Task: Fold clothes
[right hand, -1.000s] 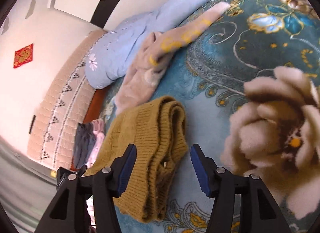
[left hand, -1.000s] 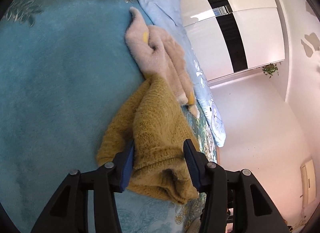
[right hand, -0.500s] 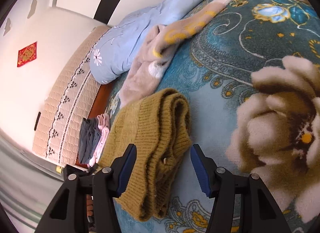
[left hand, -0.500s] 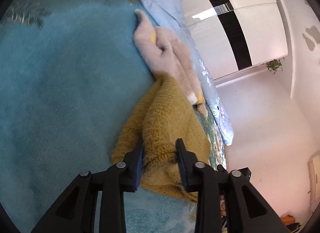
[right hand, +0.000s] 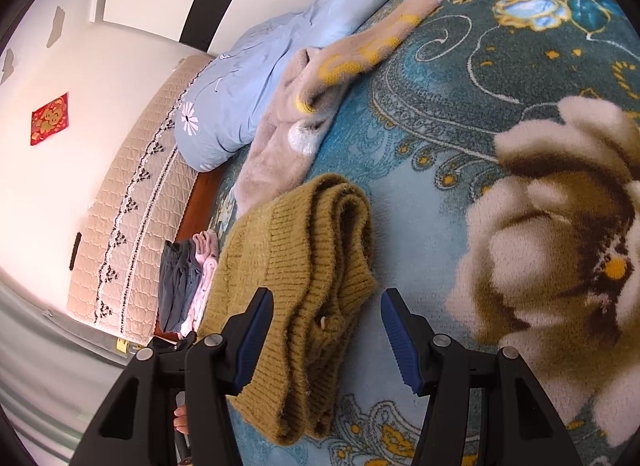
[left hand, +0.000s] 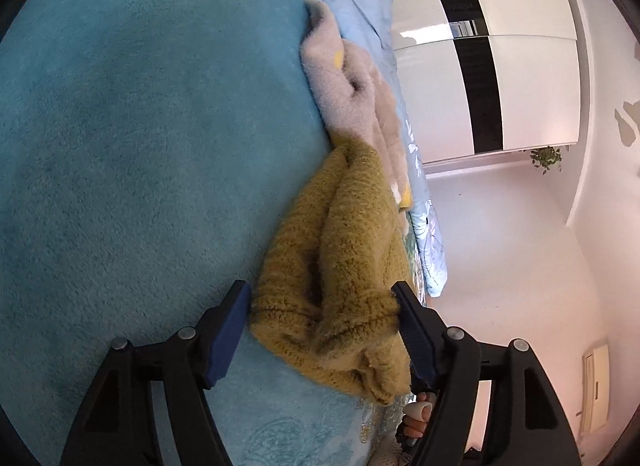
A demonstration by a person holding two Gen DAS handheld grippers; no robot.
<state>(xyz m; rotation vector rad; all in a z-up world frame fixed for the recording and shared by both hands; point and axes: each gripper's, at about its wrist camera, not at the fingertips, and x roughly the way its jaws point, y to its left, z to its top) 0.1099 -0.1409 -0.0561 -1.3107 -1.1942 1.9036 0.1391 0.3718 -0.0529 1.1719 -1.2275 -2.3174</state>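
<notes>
Left gripper (left hand: 322, 308) has reopened since half a second ago, jaws apart around the folded sweater (left hand: 340, 266) on the blanket (left hand: 140, 145). Right gripper (right hand: 326, 324) (also spread) straddles its edge; only this view shows stacked clothes (right hand: 184, 282).

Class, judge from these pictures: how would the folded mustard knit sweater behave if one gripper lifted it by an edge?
The mustard sweater would probably sag and unfold, since its layers lie loose. Its fuzzy ribbed knit likely grips the pads rather than slipping. It looks bulky yet light.
</notes>
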